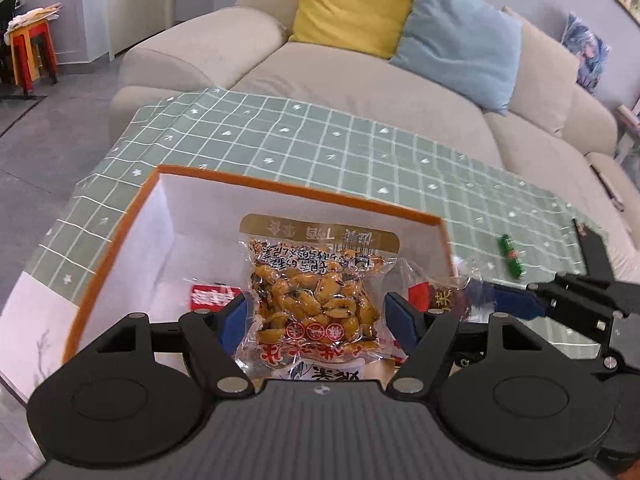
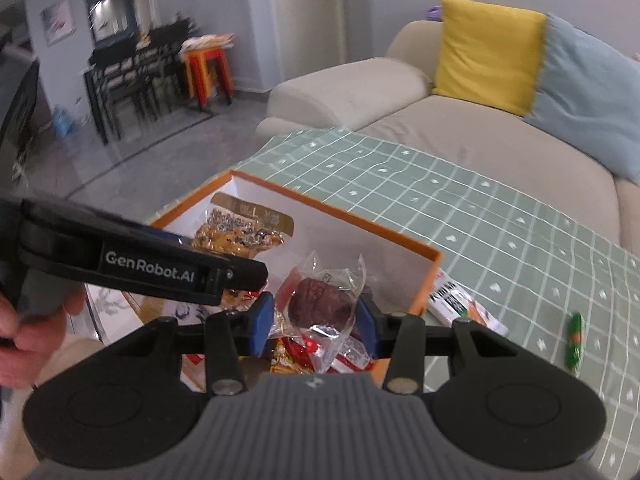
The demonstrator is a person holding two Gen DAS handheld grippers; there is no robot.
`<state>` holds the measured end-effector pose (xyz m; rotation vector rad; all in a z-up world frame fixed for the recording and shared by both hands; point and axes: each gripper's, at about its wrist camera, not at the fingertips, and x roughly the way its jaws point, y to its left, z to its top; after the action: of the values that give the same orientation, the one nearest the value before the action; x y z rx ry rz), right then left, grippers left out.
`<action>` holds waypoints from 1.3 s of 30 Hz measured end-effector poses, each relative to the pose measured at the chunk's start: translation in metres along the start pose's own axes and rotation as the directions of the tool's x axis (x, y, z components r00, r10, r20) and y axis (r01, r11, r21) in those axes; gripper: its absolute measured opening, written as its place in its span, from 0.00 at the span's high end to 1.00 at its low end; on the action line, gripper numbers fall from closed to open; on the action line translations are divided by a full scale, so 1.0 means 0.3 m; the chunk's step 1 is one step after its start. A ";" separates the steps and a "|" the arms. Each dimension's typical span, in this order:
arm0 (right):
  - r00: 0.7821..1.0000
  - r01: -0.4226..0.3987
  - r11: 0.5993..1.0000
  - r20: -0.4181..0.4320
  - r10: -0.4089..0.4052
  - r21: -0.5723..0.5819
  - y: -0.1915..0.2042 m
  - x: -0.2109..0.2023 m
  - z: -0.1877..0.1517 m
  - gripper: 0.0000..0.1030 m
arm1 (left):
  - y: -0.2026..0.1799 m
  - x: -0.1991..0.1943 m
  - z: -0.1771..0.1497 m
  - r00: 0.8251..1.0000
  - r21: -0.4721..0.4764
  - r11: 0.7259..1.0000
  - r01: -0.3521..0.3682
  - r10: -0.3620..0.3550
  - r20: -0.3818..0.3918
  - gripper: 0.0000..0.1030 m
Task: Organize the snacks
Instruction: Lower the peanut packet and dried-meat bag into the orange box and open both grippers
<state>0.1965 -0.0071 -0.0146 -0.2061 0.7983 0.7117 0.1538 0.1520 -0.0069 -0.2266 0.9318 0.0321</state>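
Note:
An orange-rimmed white box stands on the green checked tablecloth. My left gripper is over the box, its blue pads wide apart on either side of a clear packet of yellow beans, not pressing it. That packet also shows in the right wrist view. My right gripper is over the box's near right corner, pads on both sides of a clear packet with a dark brown snack; contact is unclear. Red snack packets lie below it.
A small green wrapped snack lies on the tablecloth right of the box. A white packet lies against the box's right wall. A beige sofa with yellow and blue cushions runs behind the table.

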 end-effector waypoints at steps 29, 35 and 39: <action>0.968 0.071 0.953 -0.209 -0.137 -0.296 0.078 0.387 -0.039 0.53 | 0.048 0.351 -0.014 0.948 0.102 0.983 -0.155 0.177 -0.266 0.16; 0.967 0.077 0.949 -0.208 -0.145 -0.305 0.071 0.377 -0.049 0.49 | 0.050 0.349 -0.043 0.948 0.105 0.983 -0.148 0.171 -0.270 0.12; 0.967 0.087 0.948 -0.202 -0.154 -0.307 0.081 0.354 -0.049 0.34 | 0.036 0.323 -0.050 0.953 0.109 0.983 -0.151 0.174 -0.248 0.11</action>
<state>0.2232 0.0587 -0.0987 -0.6111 0.8822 0.6971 0.1985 0.1526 -0.0946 -0.0713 1.2063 0.1152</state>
